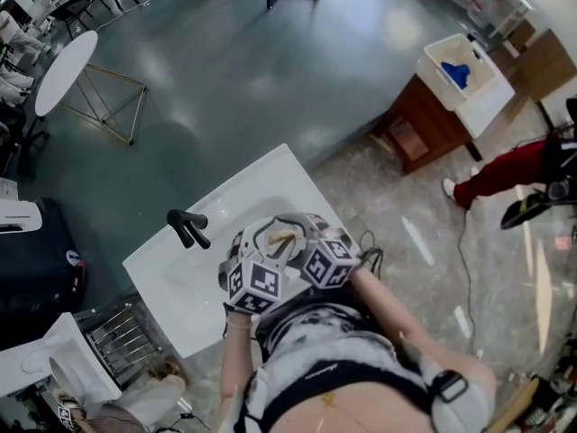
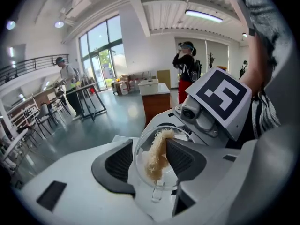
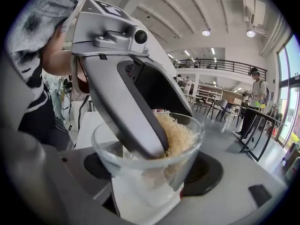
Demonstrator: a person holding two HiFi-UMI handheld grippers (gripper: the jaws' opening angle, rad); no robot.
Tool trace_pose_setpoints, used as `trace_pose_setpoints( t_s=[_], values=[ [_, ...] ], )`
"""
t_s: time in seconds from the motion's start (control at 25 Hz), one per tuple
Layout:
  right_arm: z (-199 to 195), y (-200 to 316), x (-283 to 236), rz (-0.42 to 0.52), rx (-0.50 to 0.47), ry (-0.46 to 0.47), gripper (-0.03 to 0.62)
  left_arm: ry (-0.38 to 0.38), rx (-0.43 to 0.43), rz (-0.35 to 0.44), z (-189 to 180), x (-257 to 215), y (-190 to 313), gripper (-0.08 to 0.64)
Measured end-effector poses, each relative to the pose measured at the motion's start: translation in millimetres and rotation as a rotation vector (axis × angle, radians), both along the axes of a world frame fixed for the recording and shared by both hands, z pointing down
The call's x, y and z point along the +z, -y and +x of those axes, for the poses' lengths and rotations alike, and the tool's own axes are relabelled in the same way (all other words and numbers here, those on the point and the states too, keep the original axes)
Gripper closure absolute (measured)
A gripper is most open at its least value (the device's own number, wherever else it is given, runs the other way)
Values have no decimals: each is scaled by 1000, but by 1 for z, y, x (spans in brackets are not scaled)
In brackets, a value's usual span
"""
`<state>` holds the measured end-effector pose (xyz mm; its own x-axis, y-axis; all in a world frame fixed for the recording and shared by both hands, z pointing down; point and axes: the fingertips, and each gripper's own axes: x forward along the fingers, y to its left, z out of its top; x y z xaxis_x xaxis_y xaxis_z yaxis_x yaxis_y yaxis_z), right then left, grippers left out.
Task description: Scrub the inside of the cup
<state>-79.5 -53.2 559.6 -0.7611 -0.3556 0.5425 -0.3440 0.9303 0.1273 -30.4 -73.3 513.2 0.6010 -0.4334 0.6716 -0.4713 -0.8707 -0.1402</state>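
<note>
Over the white rectangular sink point(image 1: 171, 282), my right gripper point(image 3: 149, 172) pinched the clear glass cup point(image 3: 190, 146) by its sides. My left gripper point(image 2: 150, 161) had its jaws spread, one dipped inside the cup against the tan fibrous scrubber point(image 3: 182, 134).

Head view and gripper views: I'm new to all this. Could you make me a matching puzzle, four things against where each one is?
Things:
1 glass cup
2 beige scrubber
3 black faucet
4 blue object

Places:
A on the white sink
B in the white tub
C held by the right gripper
D inside the cup

Pairs: 1-C; 2-D; 3-A; 4-B
</note>
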Motion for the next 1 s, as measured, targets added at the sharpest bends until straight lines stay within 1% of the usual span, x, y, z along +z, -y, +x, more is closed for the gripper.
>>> trace_pose_setpoints(
  t_s=[0.04,0.16,0.24,0.48,0.6,0.68,0.76,0.92,1.0],
  values=[
    [-1,-2,0,0,-10,-4,190,16,9,-1,1,2,-1,318],
    [-2,-6,0,-3,-29,-13,192,82,27,30,0,7,-2,319],
    [-3,-9,-1,-1,-39,-16,192,95,30,35,1,8,-2,333],
    [-6,-13,-5,-2,-50,-8,192,94,35,45,-3,6,-4,420],
    [-6,-13,-6,2,-53,-12,192,99,26,70,-5,2,-4,430],
    [-5,-12,-8,2,-46,-10,192,84,7,85,-7,-4,-2,431],
    [-3,-12,-7,3,-43,-16,192,62,-7,82,-8,-7,-3,443],
    [-6,-12,-7,5,-40,-22,192,63,-35,96,-13,-11,-3,443],
    [-4,-12,-4,0,-27,-29,192,37,-56,105,-16,-17,-4,445]
  ],
)
